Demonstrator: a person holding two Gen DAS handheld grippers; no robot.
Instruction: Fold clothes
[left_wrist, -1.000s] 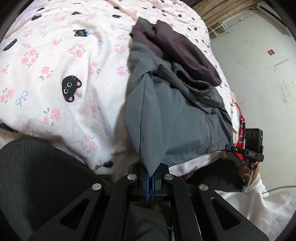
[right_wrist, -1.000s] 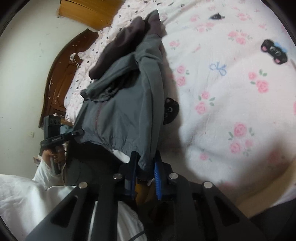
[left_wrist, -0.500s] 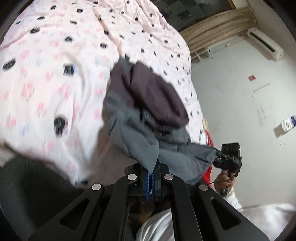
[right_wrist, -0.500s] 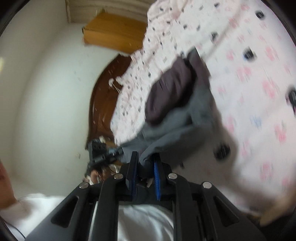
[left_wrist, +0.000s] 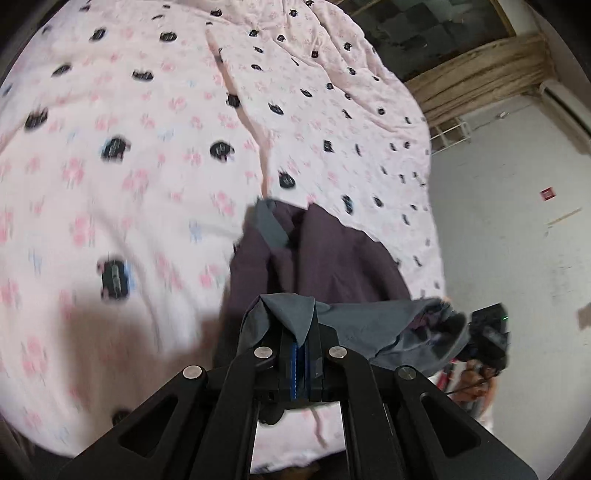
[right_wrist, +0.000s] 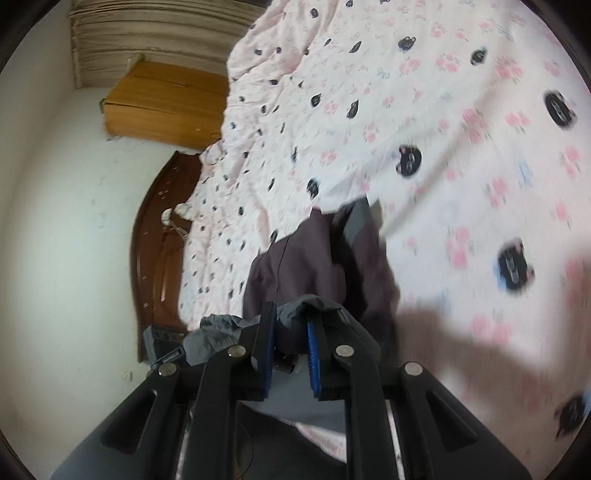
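Note:
A grey garment (left_wrist: 369, 321) with a dark purple part (left_wrist: 332, 258) lies on the pink quilt (left_wrist: 147, 147). My left gripper (left_wrist: 299, 339) is shut on one corner of its grey edge, and the fabric drapes over the fingertips. That edge stretches right to the other gripper (left_wrist: 487, 332), held in a hand. In the right wrist view my right gripper (right_wrist: 291, 325) is shut on a bunch of the grey cloth (right_wrist: 314, 302), with the purple part (right_wrist: 295, 266) just beyond. The left gripper (right_wrist: 162, 343) shows at the lower left, partly hidden by cloth.
The cat-and-flower quilt (right_wrist: 443, 110) covers the whole bed. A dark wooden headboard (right_wrist: 155, 240) and a light wooden cabinet (right_wrist: 166, 99) stand against the white wall. On the other side is a bare wall (left_wrist: 517, 221) with a curtain above.
Both grippers have lifted the grey edge and carried it forward over the bed towards the purple part. The grey panel that lay spread out is now doubled over and looks much shorter.

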